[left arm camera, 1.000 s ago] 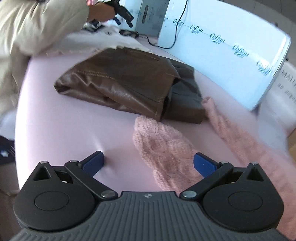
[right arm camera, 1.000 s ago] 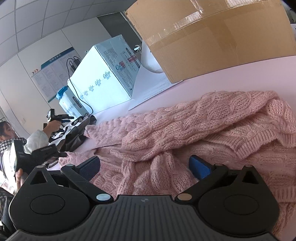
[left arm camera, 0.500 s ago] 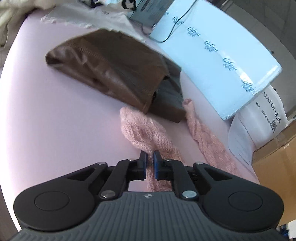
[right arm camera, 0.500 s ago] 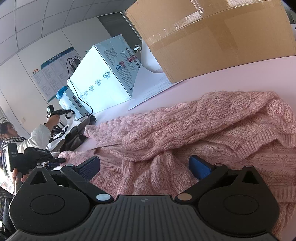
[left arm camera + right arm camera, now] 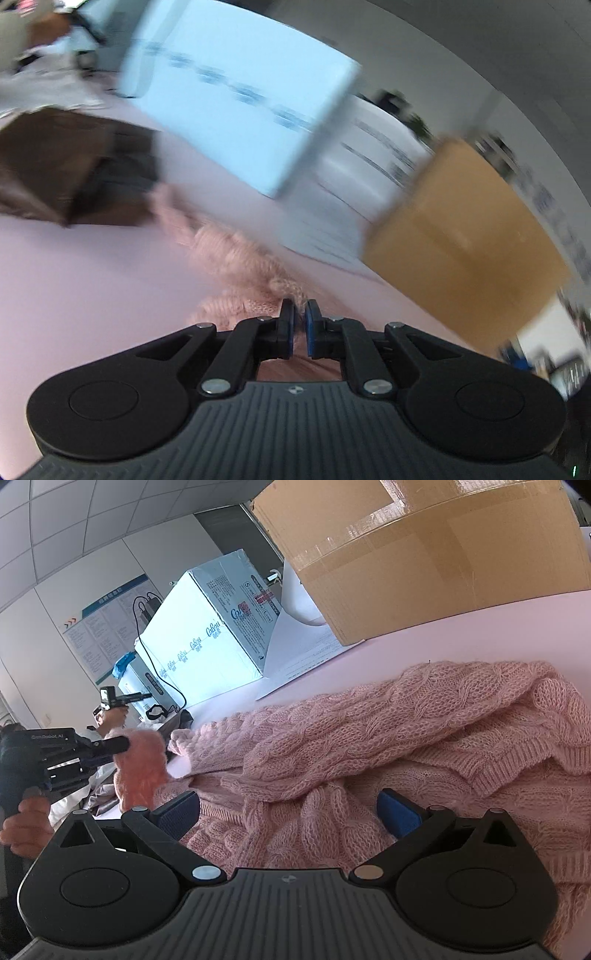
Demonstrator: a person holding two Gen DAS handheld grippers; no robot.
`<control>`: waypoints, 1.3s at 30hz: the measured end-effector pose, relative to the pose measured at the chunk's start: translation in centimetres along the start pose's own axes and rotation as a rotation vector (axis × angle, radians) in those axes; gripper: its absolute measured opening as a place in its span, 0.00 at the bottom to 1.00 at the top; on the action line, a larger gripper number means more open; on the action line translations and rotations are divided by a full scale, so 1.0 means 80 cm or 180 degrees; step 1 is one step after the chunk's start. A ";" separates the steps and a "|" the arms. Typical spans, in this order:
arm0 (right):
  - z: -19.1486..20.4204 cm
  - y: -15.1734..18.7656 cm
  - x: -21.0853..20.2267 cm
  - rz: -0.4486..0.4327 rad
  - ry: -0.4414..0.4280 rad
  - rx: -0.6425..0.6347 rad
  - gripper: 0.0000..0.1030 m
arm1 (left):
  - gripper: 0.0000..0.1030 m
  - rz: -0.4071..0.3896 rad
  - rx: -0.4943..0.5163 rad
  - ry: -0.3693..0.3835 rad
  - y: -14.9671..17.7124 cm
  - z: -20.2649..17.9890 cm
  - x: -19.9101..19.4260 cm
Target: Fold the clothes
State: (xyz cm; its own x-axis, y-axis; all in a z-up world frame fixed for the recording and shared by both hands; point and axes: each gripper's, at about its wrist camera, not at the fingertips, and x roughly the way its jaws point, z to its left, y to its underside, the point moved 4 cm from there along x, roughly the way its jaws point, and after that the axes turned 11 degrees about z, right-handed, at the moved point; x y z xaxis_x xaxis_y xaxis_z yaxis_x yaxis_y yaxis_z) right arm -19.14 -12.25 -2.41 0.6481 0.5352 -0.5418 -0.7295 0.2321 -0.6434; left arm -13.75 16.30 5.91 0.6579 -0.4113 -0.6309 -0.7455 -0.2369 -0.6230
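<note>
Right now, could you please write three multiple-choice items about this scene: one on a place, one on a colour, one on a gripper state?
1. Where does the cardboard box stand?
A. beyond the sweater
B. on the sweater
C. under the table

2. What colour is the sweater?
A. green
B. pink
C. black

3. How is the right gripper?
A. shut on a sleeve
B. open over the sweater
C. holding a box

Key: 1 A, bare pink table lies between them; 2 B, pink cable knit; 3 B, its blue pads stand wide apart.

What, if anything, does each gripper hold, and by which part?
Left gripper: the pink cable-knit sweater, pinched at its sleeve end. Right gripper: nothing, jaws open.
</note>
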 end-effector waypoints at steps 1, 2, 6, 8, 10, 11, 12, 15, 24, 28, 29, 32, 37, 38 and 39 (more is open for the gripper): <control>0.000 0.000 0.000 0.0000 -0.0001 0.0001 1.00 | 0.05 0.0105 0.0076 0.0092 0.007 -0.011 0.006; 0.000 0.000 0.000 -0.0001 -0.0001 0.0001 1.00 | 0.05 0.0197 0.0126 0.0161 0.013 -0.019 0.012; -0.001 0.000 0.000 0.0000 -0.0002 0.0002 1.00 | 0.05 0.0453 0.0298 0.0311 0.038 -0.042 0.032; -0.001 0.000 0.000 0.0000 -0.0001 0.0002 1.00 | 0.05 0.0502 0.0439 0.0364 0.049 -0.052 0.037; -0.001 0.000 0.000 0.0000 -0.0002 0.0002 1.00 | 0.05 0.0524 0.0583 0.0354 0.059 -0.061 0.042; -0.002 0.000 0.000 0.0000 -0.0002 0.0002 1.00 | 0.06 0.0542 0.0638 0.0318 0.064 -0.064 0.047; -0.002 0.000 0.000 -0.0001 -0.0003 0.0002 1.00 | 0.06 0.0567 0.0687 0.0278 0.068 -0.066 0.052; -0.003 -0.001 -0.001 -0.0007 -0.0022 0.0016 1.00 | 0.08 0.0656 0.0757 0.0155 0.079 -0.067 0.065; -0.008 -0.004 -0.010 -0.0053 -0.0181 0.0113 1.00 | 0.57 0.0169 0.1227 0.0290 0.085 -0.080 0.022; -0.007 -0.014 -0.052 -0.0818 -0.0149 0.0071 1.00 | 0.69 -0.0249 0.1131 0.0004 0.065 -0.067 0.004; 0.000 -0.017 -0.069 -0.1173 -0.0010 -0.0047 0.96 | 0.69 -0.0295 0.1095 -0.0171 0.061 -0.062 0.007; 0.029 -0.024 -0.078 -0.1363 0.0194 -0.0443 0.61 | 0.68 -0.0325 0.1010 -0.0744 0.057 -0.045 0.029; 0.078 -0.016 -0.015 -0.0688 0.0241 -0.0926 0.08 | 0.68 -0.0020 0.0917 -0.0855 0.063 -0.026 0.065; 0.082 -0.015 -0.008 -0.0650 0.0234 -0.0974 0.06 | 0.68 -0.0001 0.0926 -0.0895 0.063 -0.025 0.068; 0.095 -0.009 0.005 -0.0578 0.0205 -0.1116 0.06 | 0.68 0.0020 0.0936 -0.0925 0.063 -0.024 0.071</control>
State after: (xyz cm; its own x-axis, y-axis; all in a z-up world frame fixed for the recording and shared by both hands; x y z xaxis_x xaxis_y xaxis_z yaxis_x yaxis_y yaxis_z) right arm -20.03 -6.05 1.91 0.7802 0.4563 -0.4279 -0.4902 0.0210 -0.8714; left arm -13.99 11.08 0.02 0.6875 -0.1363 -0.7133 -0.7151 0.0437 -0.6976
